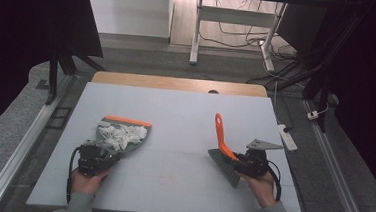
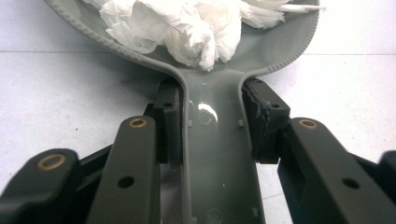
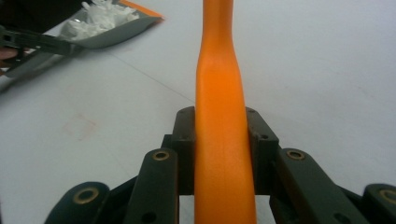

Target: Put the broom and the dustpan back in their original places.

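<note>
The left gripper (image 1: 93, 160) clamped the grey dustpan (image 1: 124, 134) handle at lower left, crumpled tissue (image 2: 187, 23) already heaped inside. The right gripper (image 1: 250, 163) pinched the orange brush (image 1: 223, 146) at centre-right. Sweeping looked finished; next probably called for emptying it level. No readable labels.

Lab: black curtains (image 1: 25, 34), floor cables (image 1: 279, 57)
</note>
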Available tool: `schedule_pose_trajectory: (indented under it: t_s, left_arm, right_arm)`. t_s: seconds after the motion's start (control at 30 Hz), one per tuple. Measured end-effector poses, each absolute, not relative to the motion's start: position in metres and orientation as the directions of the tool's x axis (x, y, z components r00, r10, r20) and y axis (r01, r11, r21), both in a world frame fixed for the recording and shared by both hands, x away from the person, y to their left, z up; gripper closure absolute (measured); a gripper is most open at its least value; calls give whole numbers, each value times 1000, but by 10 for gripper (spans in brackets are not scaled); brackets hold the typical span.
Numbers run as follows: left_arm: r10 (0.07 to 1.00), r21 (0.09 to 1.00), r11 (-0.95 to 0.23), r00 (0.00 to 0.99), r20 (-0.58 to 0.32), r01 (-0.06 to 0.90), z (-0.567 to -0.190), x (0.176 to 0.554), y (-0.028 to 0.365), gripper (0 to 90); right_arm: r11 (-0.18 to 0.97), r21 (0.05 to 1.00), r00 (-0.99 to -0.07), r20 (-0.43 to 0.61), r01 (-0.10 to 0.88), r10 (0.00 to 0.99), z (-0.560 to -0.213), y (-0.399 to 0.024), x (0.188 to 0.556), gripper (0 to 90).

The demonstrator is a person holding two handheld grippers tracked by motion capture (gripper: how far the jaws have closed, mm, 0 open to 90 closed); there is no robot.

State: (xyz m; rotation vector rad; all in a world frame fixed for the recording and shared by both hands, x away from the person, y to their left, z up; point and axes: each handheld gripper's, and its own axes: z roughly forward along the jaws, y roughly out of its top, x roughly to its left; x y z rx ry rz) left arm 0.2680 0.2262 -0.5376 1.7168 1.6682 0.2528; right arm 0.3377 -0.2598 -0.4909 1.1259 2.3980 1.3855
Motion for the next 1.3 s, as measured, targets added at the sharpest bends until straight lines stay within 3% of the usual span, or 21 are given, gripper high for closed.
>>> schedule_pose_trajectory:
  t_s: [0.33,0.8,1.3]
  left_arm:
    - [947,628,49,163,-276,776,-531,261,229,329]
    - [940,650,8,215,-264,760,-526,258,235,302]
    - [938,654,8,221,-266,756,-525,258,235,304]
  right_arm:
    - [323,770,-682,191,550,706,-493,-261,348,693]
    - [331,725,-631,182,604,754,-500,-274,368,635]
    - [365,688,-594,119,627,796,-505,-278,375,497]
